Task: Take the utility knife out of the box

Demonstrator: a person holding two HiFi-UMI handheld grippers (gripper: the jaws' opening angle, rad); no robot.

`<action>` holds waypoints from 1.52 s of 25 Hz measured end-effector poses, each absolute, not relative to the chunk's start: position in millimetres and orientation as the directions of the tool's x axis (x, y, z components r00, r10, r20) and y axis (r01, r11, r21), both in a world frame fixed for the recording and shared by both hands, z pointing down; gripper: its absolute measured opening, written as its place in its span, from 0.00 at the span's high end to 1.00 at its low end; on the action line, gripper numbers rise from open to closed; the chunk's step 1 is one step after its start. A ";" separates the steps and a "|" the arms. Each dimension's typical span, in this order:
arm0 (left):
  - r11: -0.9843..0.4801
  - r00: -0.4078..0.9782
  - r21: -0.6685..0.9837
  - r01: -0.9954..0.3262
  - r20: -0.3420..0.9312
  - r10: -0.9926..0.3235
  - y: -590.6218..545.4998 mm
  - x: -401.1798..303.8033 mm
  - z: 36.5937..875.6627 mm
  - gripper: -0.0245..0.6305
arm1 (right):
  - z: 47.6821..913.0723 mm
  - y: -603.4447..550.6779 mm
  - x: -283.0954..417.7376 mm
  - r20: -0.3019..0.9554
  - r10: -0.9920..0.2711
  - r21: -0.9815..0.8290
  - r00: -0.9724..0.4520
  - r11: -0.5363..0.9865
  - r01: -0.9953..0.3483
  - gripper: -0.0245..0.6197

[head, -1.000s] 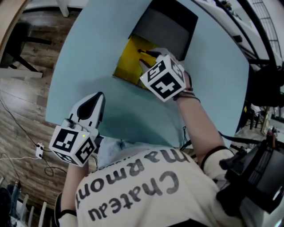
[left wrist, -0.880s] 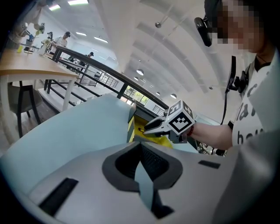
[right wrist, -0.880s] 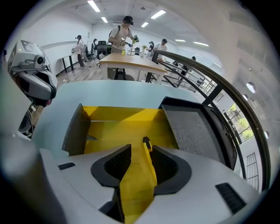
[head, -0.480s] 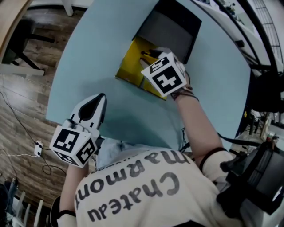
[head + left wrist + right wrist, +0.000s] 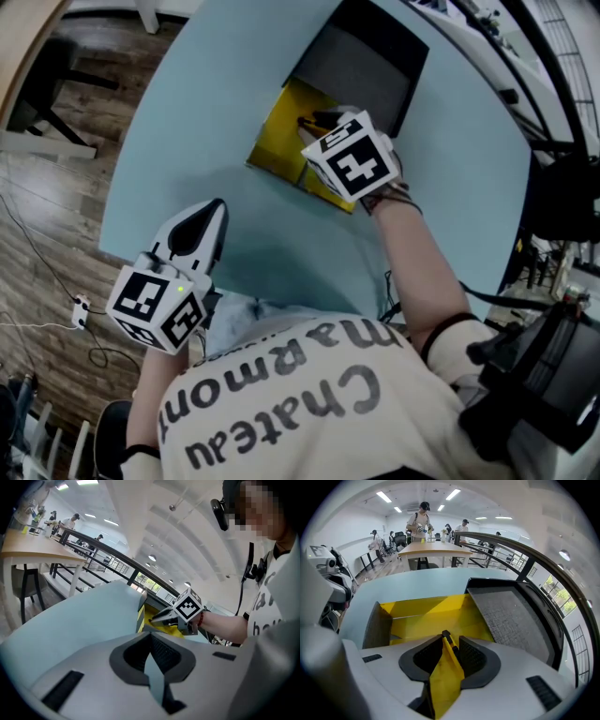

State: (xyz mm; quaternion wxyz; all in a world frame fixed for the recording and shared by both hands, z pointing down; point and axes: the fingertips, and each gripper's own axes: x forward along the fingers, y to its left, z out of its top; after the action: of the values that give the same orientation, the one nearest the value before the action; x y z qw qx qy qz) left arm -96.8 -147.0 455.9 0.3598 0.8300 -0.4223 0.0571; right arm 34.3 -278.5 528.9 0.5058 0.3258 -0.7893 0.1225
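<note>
Two fingers (image 5: 474,658) gripping utility knife (image 5: 449,642), over box (image 5: 423,607)

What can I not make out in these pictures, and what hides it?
Utility knife: the right gripper view shows only its dark tip; the right hand-held gripper's jaws cover the rest.
Box floor: in the head view, that gripper's marker cube covers part of it.
People at the far table: right gripper view, too small to tell what they do.

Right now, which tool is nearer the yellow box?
Right. The right tool is over the yellow box, jaws on the knife; the left tool hangs by the table's near edge, apart from it.
</note>
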 end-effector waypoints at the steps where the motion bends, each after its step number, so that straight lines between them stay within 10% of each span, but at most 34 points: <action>1: -0.383 0.635 0.549 -0.743 0.399 -0.661 -146.7 -97.0 455.7 0.96 | 529.4 -277.4 34.2 0.879 -0.390 0.139 -0.273 0.759 -0.636 0.77; 38: -0.445 0.621 0.487 -0.751 0.291 -0.728 -100.7 -117.0 392.0 0.96 | 457.9 -263.4 38.7 0.682 -0.594 0.033 -0.426 0.607 -0.794 0.85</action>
State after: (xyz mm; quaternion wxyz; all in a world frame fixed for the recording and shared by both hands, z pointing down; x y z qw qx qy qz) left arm -117.0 -100.7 392.0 0.2968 0.8498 -0.4351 0.0194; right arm 38.7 -263.4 457.9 0.3358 0.4174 -0.8313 0.1486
